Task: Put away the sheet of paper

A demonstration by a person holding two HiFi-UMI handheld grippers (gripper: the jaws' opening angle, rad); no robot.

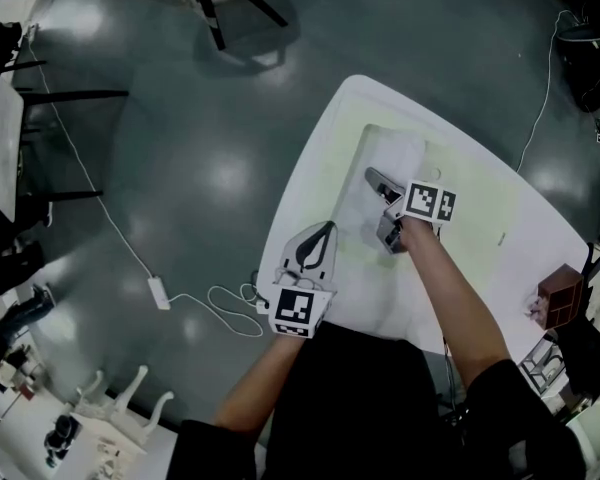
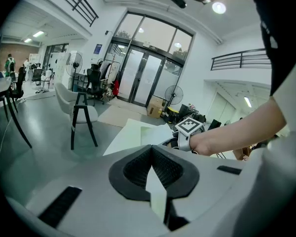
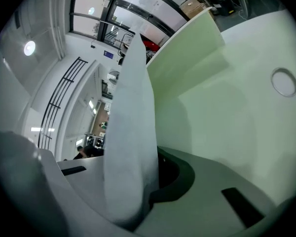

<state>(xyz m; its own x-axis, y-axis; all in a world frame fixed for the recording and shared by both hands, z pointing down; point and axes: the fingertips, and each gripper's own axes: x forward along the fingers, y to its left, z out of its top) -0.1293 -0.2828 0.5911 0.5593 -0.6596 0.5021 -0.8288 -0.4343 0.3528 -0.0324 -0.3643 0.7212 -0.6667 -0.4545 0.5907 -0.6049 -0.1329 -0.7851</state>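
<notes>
Head view, looking steeply down: a white tabletop (image 1: 320,158) with rounded corners stands on a glossy dark floor (image 1: 200,168). A pale green mat (image 1: 480,198) lies on it, and the sheet of paper (image 1: 395,158) sits over the mat's left part, nearer the person. The person's 2 bare forearms reach in from below. The right claw (image 1: 382,203) is over the middle of the sheet, and its marker cube (image 1: 430,202) faces up. The left claw (image 1: 325,233) is at the tabletop's left edge, beside the sheet's near side. A small brown box (image 1: 560,296) stands at the tabletop's right edge. A white cable (image 1: 130,253) trails across the floor.

Left gripper view: the left claw (image 2: 153,174) is pressed together, pinching a thin white sliver of the sheet of paper (image 2: 157,194) edge-on between its ribbed black pads. Beyond it are the tabletop (image 2: 121,137), the person's right forearm (image 2: 237,132) and, further off, a black stool (image 2: 84,117) and tall glass doors (image 2: 148,68).

Right gripper view: the right claw (image 3: 155,179) is also pressed together on the sheet of paper (image 3: 130,122), which rises from the jaws as a tall curved white flap, blocking the left half of the view. To the right lie the green mat (image 3: 187,68) and the tabletop (image 3: 246,132) with 1 round cap (image 3: 284,81) set in it.
</notes>
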